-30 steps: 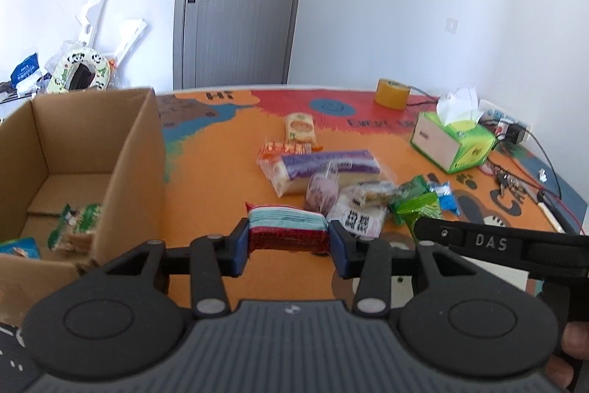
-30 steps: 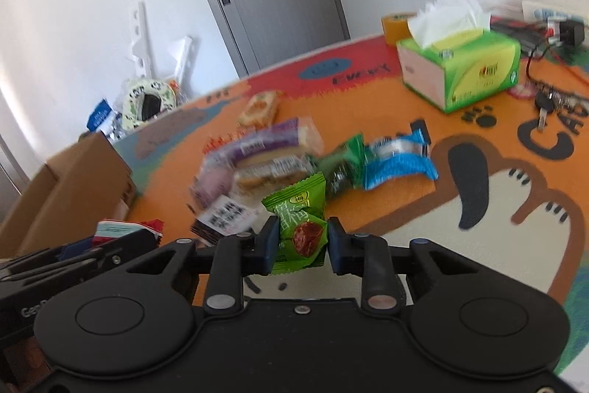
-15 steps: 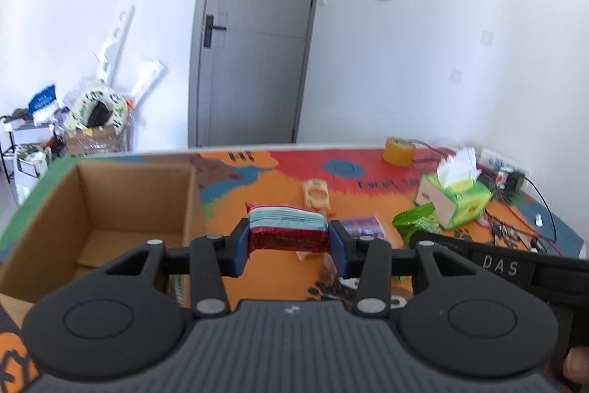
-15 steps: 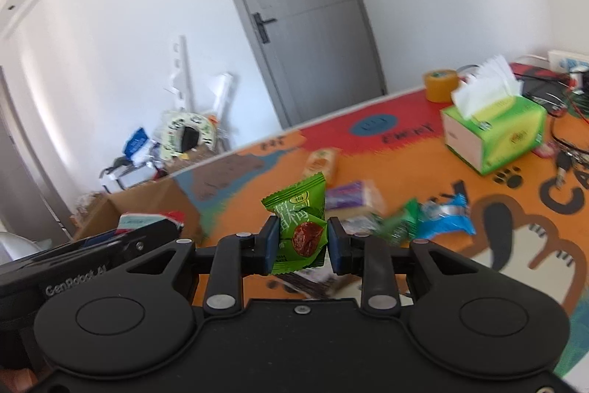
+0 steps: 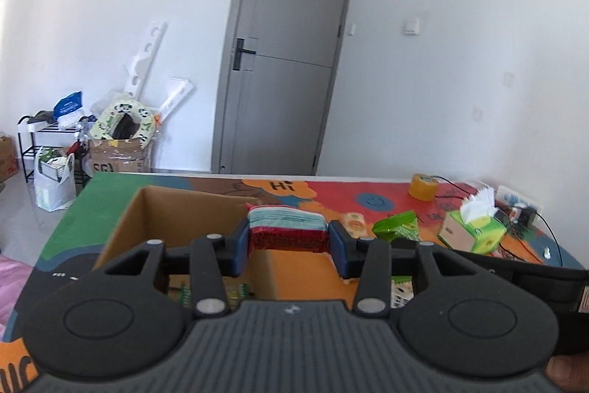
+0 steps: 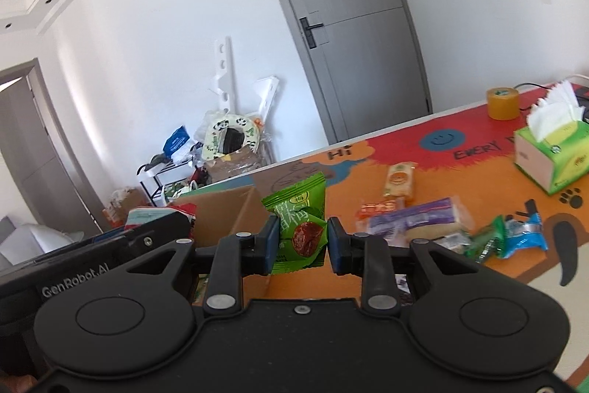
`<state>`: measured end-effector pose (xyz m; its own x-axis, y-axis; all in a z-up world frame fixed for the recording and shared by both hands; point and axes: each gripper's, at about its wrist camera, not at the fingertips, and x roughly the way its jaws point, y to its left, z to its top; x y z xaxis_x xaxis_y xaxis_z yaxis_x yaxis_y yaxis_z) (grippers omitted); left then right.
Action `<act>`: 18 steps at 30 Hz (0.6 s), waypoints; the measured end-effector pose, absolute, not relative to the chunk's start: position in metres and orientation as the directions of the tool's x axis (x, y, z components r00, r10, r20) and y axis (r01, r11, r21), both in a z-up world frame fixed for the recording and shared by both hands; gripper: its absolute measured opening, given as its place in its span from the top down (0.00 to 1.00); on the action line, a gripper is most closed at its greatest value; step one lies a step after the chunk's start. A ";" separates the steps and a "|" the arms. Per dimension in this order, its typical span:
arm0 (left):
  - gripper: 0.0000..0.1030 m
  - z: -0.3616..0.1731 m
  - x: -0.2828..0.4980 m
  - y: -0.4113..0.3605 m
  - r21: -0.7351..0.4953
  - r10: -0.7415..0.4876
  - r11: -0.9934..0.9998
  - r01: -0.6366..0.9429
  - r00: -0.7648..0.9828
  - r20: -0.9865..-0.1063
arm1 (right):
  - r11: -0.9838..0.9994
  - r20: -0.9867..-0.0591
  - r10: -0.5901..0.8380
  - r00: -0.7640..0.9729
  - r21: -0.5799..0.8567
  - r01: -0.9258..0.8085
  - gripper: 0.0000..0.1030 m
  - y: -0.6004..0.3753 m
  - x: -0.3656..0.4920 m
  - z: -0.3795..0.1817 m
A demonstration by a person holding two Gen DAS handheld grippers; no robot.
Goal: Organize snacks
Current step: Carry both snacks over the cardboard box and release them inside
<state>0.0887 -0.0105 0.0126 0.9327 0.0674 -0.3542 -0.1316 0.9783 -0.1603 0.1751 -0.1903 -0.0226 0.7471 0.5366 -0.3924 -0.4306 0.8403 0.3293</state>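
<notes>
My left hand-held gripper (image 5: 288, 245) clamps a red-and-teal packet (image 5: 287, 227), my right hand-held gripper (image 6: 301, 245) a green packet (image 6: 300, 227), above the cardboard box (image 5: 184, 212); several snacks (image 6: 416, 220) remain on the tabletop (image 6: 460, 179).

- The cardboard box (image 5: 191, 209) is sitting open at the top, so a gripper could be going in from above.
- Its tall brown walls are blocking the way in from the sides.
- The left gripper (image 5: 288, 242) is hanging over the box's right wall, squeezing a red and blue snack pack (image 5: 287, 227).
- The right gripper (image 6: 300, 242) is hanging just beside it, pinching a green snack packet (image 6: 300, 223), so the two are crowding each other.
- Loose snacks (image 6: 416, 220) are lying in a bunch on the bright mat (image 6: 478, 186) right of the box.
- The tissue box (image 6: 552, 157) and tape roll (image 6: 502, 102) are standing far off, out of the way.
</notes>
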 end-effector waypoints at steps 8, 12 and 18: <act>0.58 0.014 0.085 0.034 -0.175 0.151 0.959 -0.224 0.924 -0.351 | 0.821 -0.390 0.570 0.723 0.314 -0.477 0.72 -0.157 0.173 -0.019; 0.58 0.012 0.088 0.052 -0.183 0.181 0.949 -0.258 0.917 -0.357 | 0.809 -0.387 0.588 0.710 0.312 -0.499 0.72 -0.144 0.175 -0.017; 0.58 0.006 0.100 0.066 -0.176 0.200 0.944 -0.280 0.907 -0.371 | 0.797 -0.393 0.603 0.695 0.331 -0.505 0.72 -0.130 0.184 -0.023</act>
<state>0.1000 0.0658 0.0061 0.9070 0.2002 -0.3706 -0.2801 0.9437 -0.1758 0.1840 -0.1302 -0.0226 0.6947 0.6025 -0.3929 -0.5046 0.7975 0.3308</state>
